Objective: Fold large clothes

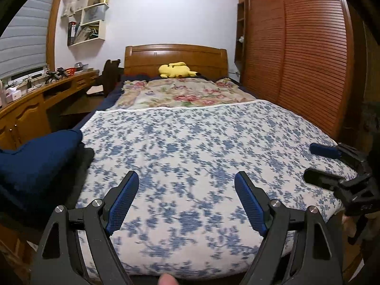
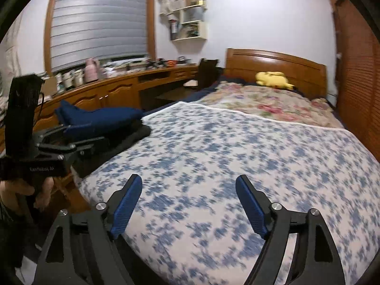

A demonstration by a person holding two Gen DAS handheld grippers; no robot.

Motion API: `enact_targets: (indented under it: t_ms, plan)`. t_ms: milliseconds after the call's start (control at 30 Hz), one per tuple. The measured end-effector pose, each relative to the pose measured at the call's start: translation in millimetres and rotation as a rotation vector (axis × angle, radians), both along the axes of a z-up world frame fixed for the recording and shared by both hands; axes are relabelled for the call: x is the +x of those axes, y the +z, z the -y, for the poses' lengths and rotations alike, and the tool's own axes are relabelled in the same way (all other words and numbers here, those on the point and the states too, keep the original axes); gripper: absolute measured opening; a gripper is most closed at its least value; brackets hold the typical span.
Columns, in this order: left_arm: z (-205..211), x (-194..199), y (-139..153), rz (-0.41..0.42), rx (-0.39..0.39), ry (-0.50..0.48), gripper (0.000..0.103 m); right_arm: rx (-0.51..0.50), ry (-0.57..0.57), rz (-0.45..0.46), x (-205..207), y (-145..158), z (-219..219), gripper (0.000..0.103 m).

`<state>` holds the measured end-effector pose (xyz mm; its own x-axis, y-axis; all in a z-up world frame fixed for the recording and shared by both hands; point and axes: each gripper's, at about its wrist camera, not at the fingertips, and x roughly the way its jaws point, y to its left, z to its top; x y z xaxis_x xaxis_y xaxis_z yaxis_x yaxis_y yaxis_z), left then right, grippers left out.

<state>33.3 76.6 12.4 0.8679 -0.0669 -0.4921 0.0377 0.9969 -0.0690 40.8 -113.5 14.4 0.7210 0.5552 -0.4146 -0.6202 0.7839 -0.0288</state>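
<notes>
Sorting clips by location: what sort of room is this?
A bedroom, most likely: a bed with a wooden headboard, a louvred wardrobe beside it, and a yellow plush toy by the headboard.

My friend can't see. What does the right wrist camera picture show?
The open right gripper hangs empty over a bed's blue-flowered cover. To the left, folded navy clothes lie at the bed's edge, next to the left gripper. A yellow plush toy rests by the wooden headboard.
</notes>
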Motion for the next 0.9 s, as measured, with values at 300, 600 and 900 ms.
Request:
enact_targets:
  t_ms: [300,600,900]
  plan:
    - [58,-16,12,0.013,0.036,-0.004,0.083,0.056,-0.204,0.03,-54,17,47,0.088]
    - [86,-29,35,0.053,0.012,0.001,0.083,0.099,-0.317,0.08,-97,34,74,0.088]
    - [91,-39,41,0.092,0.009,0.028,0.083,0.124,-0.395,0.113,-114,29,84,0.088]
